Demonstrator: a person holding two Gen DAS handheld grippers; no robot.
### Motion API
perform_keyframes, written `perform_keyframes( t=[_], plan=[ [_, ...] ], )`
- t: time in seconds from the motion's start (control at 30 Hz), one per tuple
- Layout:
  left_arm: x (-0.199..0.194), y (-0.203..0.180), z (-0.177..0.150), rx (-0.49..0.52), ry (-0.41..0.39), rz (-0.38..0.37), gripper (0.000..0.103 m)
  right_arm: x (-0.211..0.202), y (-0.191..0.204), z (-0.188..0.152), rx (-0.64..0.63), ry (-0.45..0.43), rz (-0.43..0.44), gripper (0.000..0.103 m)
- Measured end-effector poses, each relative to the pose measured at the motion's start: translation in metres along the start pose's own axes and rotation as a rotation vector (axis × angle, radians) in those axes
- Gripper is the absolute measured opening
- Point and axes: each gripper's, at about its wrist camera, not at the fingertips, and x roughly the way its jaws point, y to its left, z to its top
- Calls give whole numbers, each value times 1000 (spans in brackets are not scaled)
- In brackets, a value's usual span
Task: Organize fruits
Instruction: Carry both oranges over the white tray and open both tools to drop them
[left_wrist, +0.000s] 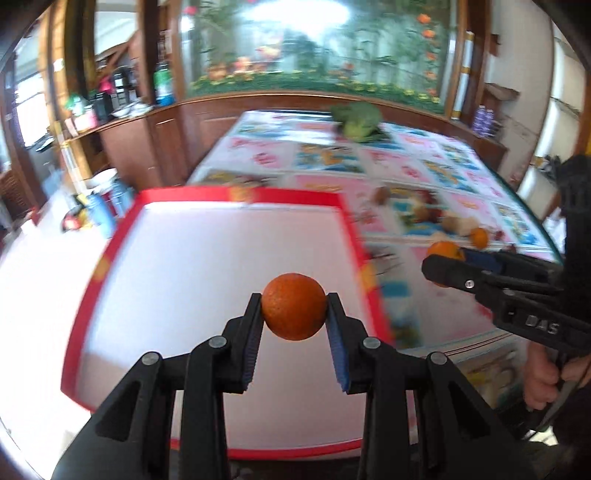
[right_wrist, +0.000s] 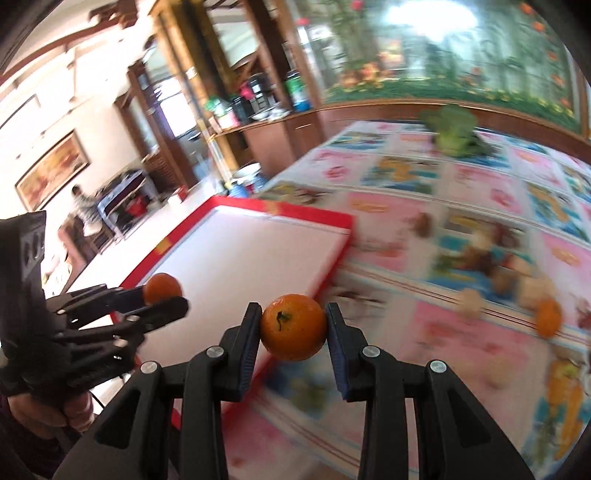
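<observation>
Left tongs grip orange; right tongs grip stemmed orange; right view alone shows, perhaps, person.

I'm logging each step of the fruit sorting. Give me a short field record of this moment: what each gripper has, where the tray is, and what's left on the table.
left gripper: shut on an orange, held above the tray
right gripper: shut on a second orange, at the tray's right edge
tray: red rim, white inside, no fruit seen in it
table: patterned cloth; one loose orange, blurred small items, a green vegetable at the far end
image quality: motion blur
</observation>
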Motion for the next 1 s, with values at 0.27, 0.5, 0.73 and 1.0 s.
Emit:
perform_keyframes(
  t=[0.27, 0.5, 0.73, 1.0],
  plan=[
    [12, 44, -15, -69, 30, 102, 35, 59, 40, 11, -59, 112, 14, 34],
    [22, 58, -27, -85, 67, 123, 35, 70, 51, 1, -88, 184, -19, 34],
    [26, 58, -31, -75, 81, 139, 36, 72, 57, -2, -91, 200, -33, 35],
    [7, 55, -25, -36, -4, 312, 80, 49, 49, 1, -98, 117, -78, 45]
  ],
)
